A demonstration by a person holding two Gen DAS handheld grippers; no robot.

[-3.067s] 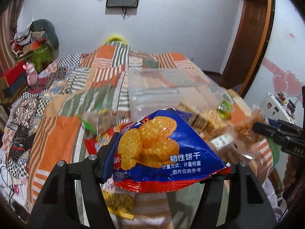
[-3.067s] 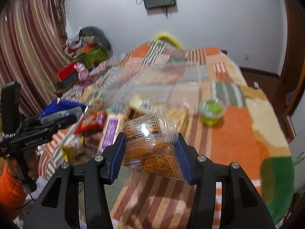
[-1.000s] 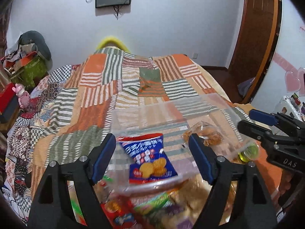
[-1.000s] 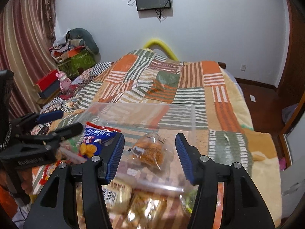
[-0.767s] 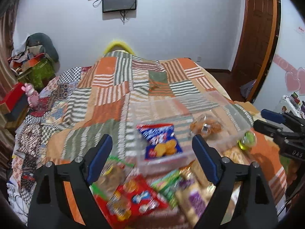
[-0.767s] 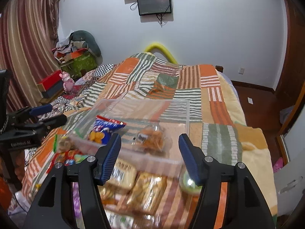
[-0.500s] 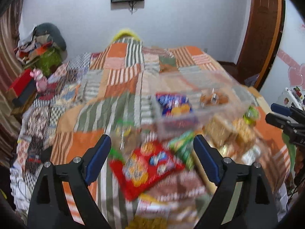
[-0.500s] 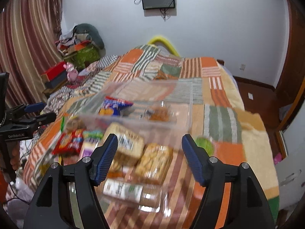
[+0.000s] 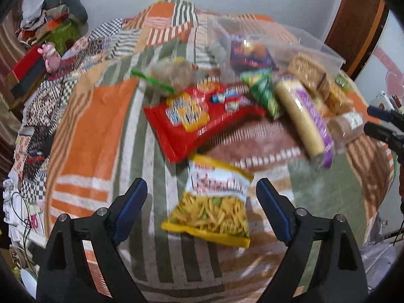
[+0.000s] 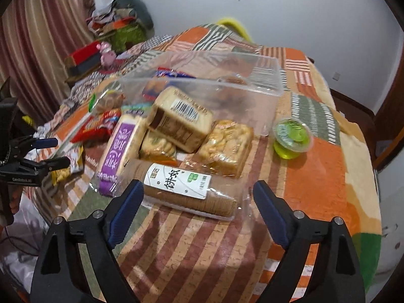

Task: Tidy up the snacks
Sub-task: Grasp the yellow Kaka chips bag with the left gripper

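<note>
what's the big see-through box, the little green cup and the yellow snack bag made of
Clear box: looks like thin rigid plastic, glossy; the quilt shows through its walls. Green cup: seems translucent plastic under a printed film lid, probably jelly inside. Yellow snack bag: likely printed plastic film with crimped edges; its finish is hard to judge through the blur.

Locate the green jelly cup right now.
Right wrist view: the green jelly cup sits on the bedspread right of the snack pile, just off the clear bin's near right corner.
</note>
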